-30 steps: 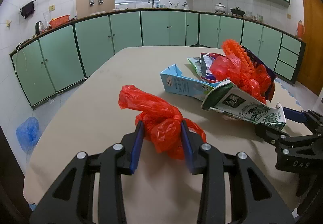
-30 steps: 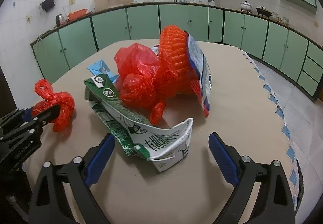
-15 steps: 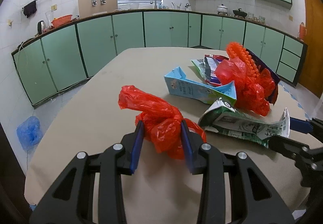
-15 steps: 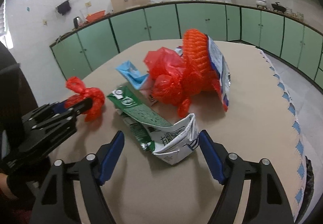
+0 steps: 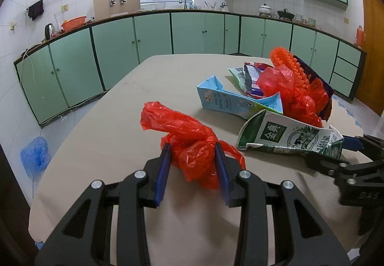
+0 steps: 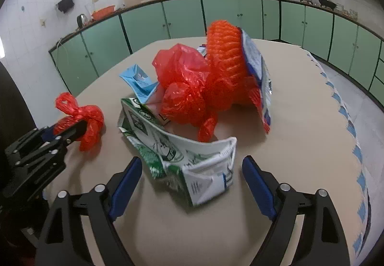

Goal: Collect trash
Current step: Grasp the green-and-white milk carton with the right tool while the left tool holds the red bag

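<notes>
My left gripper (image 5: 193,165) is shut on a crumpled red plastic bag (image 5: 189,136) on the beige table (image 5: 115,122); the bag also shows in the right wrist view (image 6: 80,119). My right gripper (image 6: 192,179) is open, its jaws on either side of the near end of a flattened green-and-white carton (image 6: 177,153), which also shows in the left wrist view (image 5: 288,136). Behind it lies a pile: a light blue carton (image 5: 230,100), red bags (image 6: 184,88), an orange net (image 6: 225,50) and a snack wrapper (image 6: 259,74).
Green cabinets (image 5: 153,35) run along the walls behind the table. A blue bag (image 5: 34,154) lies on the floor at the left. The table's right edge has a blue scalloped trim (image 6: 348,122).
The green-and-white carton has shifted on the table and now lies between the right gripper's open jaws. The left gripper stays shut on the red bag.
</notes>
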Tool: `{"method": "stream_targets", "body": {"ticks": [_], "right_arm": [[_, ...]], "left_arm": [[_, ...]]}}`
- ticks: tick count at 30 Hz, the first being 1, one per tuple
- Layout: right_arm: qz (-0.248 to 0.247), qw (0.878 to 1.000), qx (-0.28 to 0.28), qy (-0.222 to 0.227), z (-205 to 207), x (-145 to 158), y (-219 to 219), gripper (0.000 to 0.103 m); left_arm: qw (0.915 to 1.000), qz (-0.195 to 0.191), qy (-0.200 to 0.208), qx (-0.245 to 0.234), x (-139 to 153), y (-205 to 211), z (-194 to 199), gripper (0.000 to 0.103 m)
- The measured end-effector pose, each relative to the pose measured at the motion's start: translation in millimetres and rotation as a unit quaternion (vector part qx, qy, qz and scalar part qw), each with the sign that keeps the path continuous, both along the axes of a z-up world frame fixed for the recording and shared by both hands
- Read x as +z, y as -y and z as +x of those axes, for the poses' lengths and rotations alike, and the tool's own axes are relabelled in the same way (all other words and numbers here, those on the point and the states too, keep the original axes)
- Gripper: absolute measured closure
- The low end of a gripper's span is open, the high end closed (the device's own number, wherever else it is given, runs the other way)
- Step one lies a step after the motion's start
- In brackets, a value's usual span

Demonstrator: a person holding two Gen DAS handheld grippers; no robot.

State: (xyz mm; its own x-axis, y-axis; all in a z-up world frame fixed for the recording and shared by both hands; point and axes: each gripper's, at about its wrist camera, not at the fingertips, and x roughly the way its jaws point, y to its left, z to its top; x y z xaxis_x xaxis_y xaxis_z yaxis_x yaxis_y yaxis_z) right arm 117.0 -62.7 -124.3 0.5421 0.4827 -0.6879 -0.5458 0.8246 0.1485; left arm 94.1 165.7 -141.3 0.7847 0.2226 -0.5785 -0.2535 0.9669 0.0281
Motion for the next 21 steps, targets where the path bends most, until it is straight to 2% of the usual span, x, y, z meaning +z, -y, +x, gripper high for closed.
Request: {"method": "stream_targets", "body": {"ticks": [6, 7, 8, 9, 13, 21], "right_arm": [[0.008, 1.000, -0.001, -0.010, 11, -1, -1, 0.020], [0.009, 1.000, 0.000, -0.009, 11, -1, -1, 0.022], [0.011, 1.000, 0.002, -0.009, 8, -1, 1, 0.032], [0.010, 1.000, 0.003, -0.009, 7, -1, 1, 0.038], [0.033, 0.999, 0.013, -0.017, 0, 4, 7, 0.040], [0.053, 0.998, 0.018, 0.000, -22, 24, 21, 0.044]], "left_arm": [[1.0000, 0.001, -0.001, 0.002, -2, -2, -1, 0.069], [1.0000, 0.000, -0.001, 0.003, -2, -2, -1, 0.069], [1.0000, 0.000, -0.001, 0.004, -2, -2, -1, 0.069], [1.0000, 0.000, -0.001, 0.004, -2, -1, -1, 0.069], [1.0000, 0.000, 0.001, 0.003, -2, 2, -2, 0.069], [0.9999, 0.002, 0.010, 0.002, 3, 2, -7, 0.069]]}}
